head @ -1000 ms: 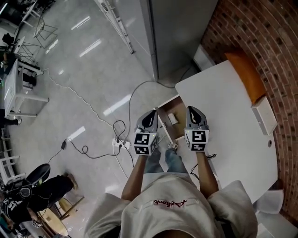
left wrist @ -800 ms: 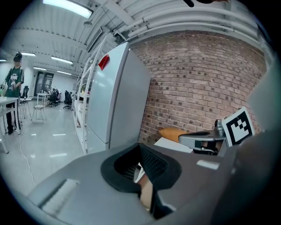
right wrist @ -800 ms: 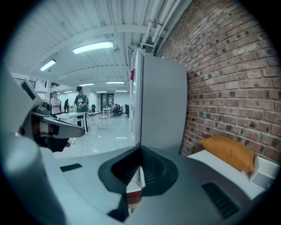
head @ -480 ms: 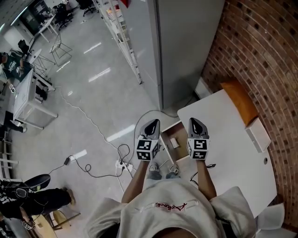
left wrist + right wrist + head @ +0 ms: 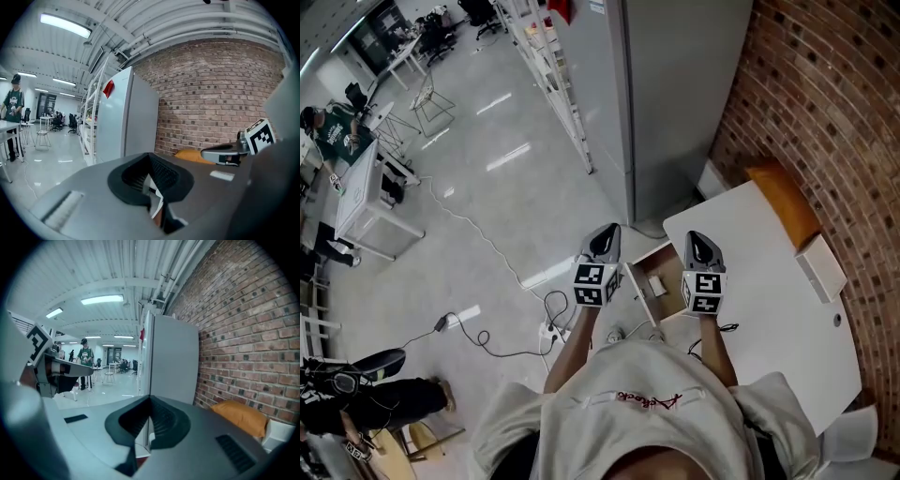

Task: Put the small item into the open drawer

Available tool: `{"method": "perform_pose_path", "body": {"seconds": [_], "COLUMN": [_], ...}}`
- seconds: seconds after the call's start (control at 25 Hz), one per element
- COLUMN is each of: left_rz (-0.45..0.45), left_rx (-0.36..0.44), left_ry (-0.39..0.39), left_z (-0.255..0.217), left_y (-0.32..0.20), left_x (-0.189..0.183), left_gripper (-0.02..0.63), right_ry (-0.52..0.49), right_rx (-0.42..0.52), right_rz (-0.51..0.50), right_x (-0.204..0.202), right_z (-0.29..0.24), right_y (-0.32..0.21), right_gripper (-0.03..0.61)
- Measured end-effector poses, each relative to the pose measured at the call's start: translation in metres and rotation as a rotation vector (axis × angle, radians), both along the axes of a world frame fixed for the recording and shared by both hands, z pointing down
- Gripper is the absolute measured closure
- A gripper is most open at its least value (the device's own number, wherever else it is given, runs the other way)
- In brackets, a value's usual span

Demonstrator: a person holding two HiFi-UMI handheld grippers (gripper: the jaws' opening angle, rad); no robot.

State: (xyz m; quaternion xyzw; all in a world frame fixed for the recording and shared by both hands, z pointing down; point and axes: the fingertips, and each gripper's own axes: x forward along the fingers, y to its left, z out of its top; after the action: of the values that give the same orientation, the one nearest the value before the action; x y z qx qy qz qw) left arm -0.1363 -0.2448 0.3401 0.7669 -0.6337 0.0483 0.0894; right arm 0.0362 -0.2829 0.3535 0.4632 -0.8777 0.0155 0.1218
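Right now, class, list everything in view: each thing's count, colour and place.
table: one, white, at right beside the brick wall
drawer: one, open, brown inside, table's near-left side
small item: one, pale, inside the drawer
cushion: one, orange, against the brick wall
box: one, white, table's wall side
cabinet: one, grey, beyond the table
cables: several, black and white, floor at left
left gripper: one, grey, fingers shut, left of the drawer
right gripper: one, grey, fingers shut, right of the drawer
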Motion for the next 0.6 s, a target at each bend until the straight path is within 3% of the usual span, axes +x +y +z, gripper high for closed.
{"method": "perform_pose_path", "body": {"seconds": [0.6], "left_rz": [-0.009], "left_rx": [0.022], "left_ry": [-0.031], "left_z": [-0.011], "left_y": [0.0], "left_x": [-0.014], "left_gripper": [0.604], "right_ry": [0.01], "right_rx": [0.031], "right_rz": [0.018], "right_x": [0.004], "right_z": [-0.014], "right_y": [-0.002], "right_gripper": [0.568]}}
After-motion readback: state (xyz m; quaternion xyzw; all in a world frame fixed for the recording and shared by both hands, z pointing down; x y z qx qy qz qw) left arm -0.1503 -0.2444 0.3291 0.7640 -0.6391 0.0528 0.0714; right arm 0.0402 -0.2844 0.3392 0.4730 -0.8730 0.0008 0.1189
